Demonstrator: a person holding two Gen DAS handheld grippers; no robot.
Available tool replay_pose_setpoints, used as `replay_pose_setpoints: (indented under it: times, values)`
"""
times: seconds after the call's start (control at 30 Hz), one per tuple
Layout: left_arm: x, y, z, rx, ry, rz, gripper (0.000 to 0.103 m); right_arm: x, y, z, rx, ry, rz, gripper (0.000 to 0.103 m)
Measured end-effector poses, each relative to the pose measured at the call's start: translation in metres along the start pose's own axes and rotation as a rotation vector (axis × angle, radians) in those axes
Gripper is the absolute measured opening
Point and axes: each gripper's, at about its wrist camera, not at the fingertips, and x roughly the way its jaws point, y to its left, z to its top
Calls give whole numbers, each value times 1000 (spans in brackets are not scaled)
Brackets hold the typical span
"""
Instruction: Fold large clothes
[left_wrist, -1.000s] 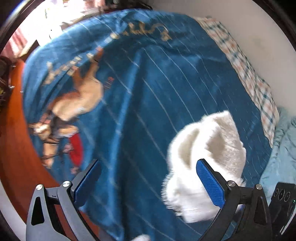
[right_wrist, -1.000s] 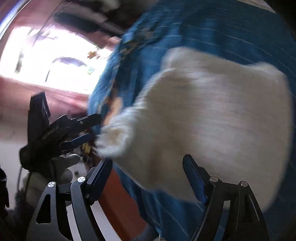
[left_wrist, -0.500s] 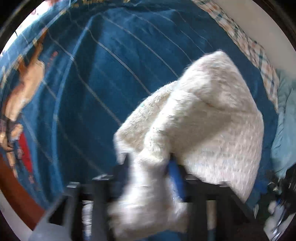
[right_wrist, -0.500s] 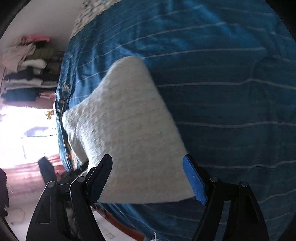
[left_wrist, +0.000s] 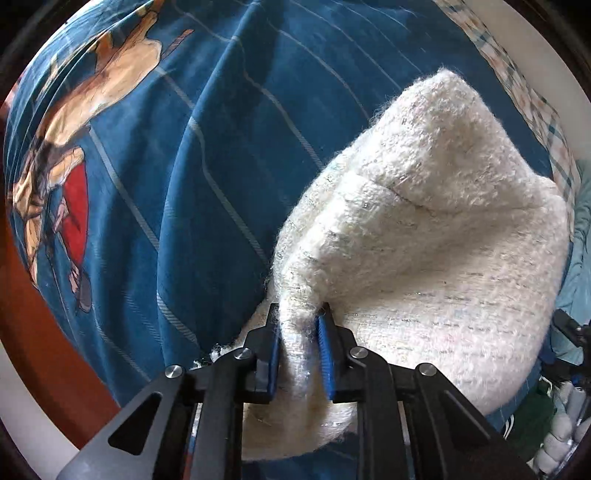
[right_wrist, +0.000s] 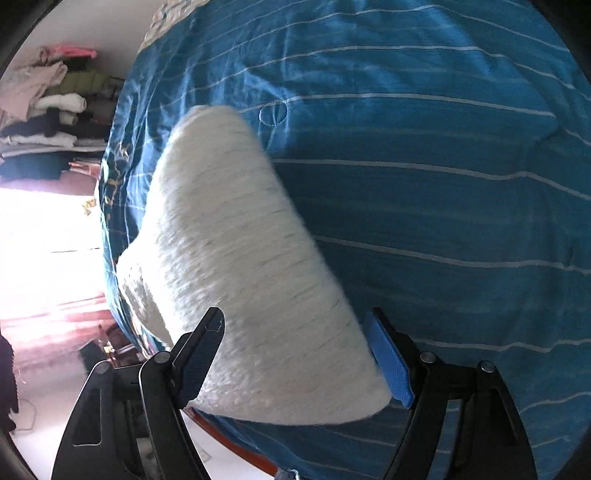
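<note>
Pinching one white fuzzy garment (left_wrist: 436, 236) between its just-closed fingers, left gripper (left_wrist: 300, 350) grips a bunched fold; right gripper (right_wrist: 295, 354) spread wide, straddling it over one blue bedspread (right_wrist: 424, 184).

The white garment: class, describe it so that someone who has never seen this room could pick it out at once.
Start from the bed, covered by a blue blanket with thin pale stripes and a cartoon print. On it lies a fuzzy white knitted garment, bunched into a mound. It is the only white, woolly thing on the blue, and the left gripper pinches a fold of it between its blue-padded fingers.
</note>
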Motion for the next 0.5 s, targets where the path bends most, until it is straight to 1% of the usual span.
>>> replay_pose_setpoints:
  times: [0.1,0.17,0.2,0.23,0.27,0.3,0.33,0.37,0.4,0.47,0.5]
  values:
    - [-20,-4,0,4,-18,2,24,-8,10,4,-29,-12,22,80]
    - [-42,-3,2,-18,-39,-9,27,-9,17,7,-59,-10,83,80]
    - [-50,-1,4,-19,-54,-5,27,-3,21,9,-76,12,144,79]
    - [-60,-2,4,-8,-75,5,27,8,24,10,-92,56,164,79]
    - [-70,-3,5,4,-100,36,35,23,27,11,-127,100,118,77]
    - [-77,2,3,8,-112,54,56,41,30,11,-187,130,16,65]
    - [-85,5,1,4,-127,54,66,56,31,12,-231,153,-59,63]
    - [-89,7,-2,-3,-140,58,75,66,29,17,-222,160,-85,63]
    - [-90,11,-9,-11,-138,83,75,66,30,20,-204,167,-82,64]
    - [-91,17,-23,-33,-119,94,75,55,37,25,-194,177,-92,64]
    - [-91,11,-28,-52,-115,95,75,42,40,24,-174,166,-81,64]
